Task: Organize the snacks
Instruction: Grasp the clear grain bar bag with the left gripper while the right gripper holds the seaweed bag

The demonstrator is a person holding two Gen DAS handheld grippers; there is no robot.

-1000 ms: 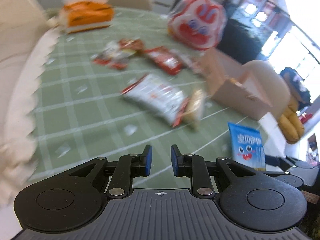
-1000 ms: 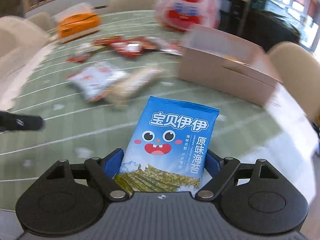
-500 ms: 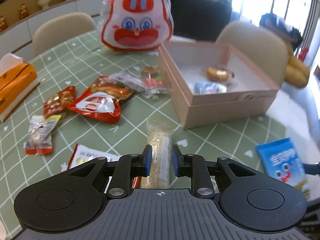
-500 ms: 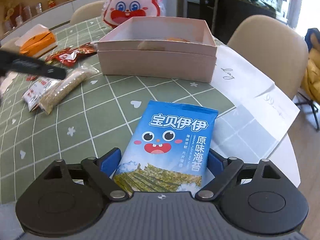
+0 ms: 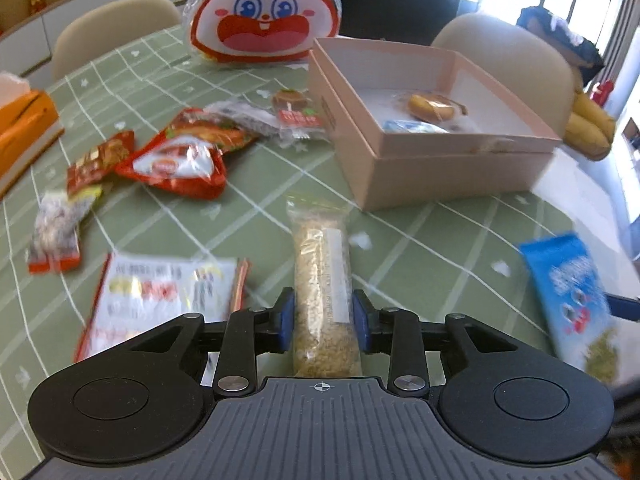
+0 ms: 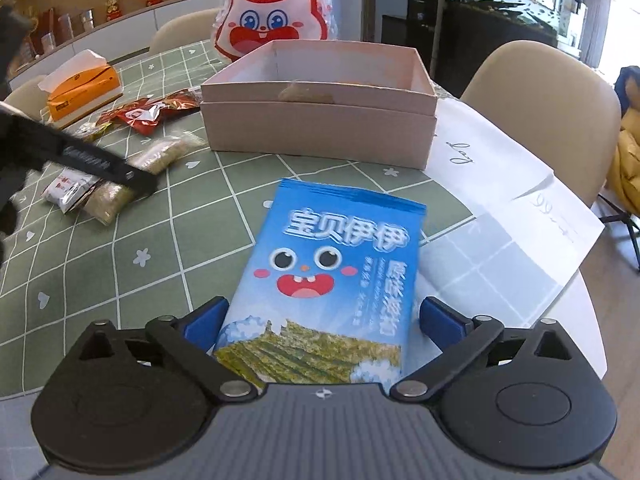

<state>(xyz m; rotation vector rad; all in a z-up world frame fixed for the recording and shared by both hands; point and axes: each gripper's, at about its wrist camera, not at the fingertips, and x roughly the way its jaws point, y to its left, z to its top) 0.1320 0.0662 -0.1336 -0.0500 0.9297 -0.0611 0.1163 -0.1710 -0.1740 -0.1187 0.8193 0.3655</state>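
My left gripper (image 5: 323,316) has its jaws around a clear-wrapped grain bar (image 5: 322,276) that lies on the green checked tablecloth (image 5: 260,200); the pads touch its sides. My right gripper (image 6: 324,320) is shut on a blue seaweed packet (image 6: 332,280), held just above the table; the packet also shows in the left wrist view (image 5: 572,300). An open pink box (image 5: 420,120) holds a small bun (image 5: 430,106) and a blue-wrapped snack (image 5: 412,126). It stands beyond both grippers, also in the right wrist view (image 6: 320,120).
Loose snack packs lie left of the box: a red pouch (image 5: 176,164), a white-red flat pack (image 5: 160,296), small wrapped sweets (image 5: 56,232). A rabbit-shaped bag (image 5: 264,8) and an orange tissue box (image 6: 80,84) stand at the back. White paper (image 6: 500,208) covers the right table edge.
The left gripper moved forward and down, opened, and now has the grain bar between its jaws. The right gripper with the blue packet came closer to the box.
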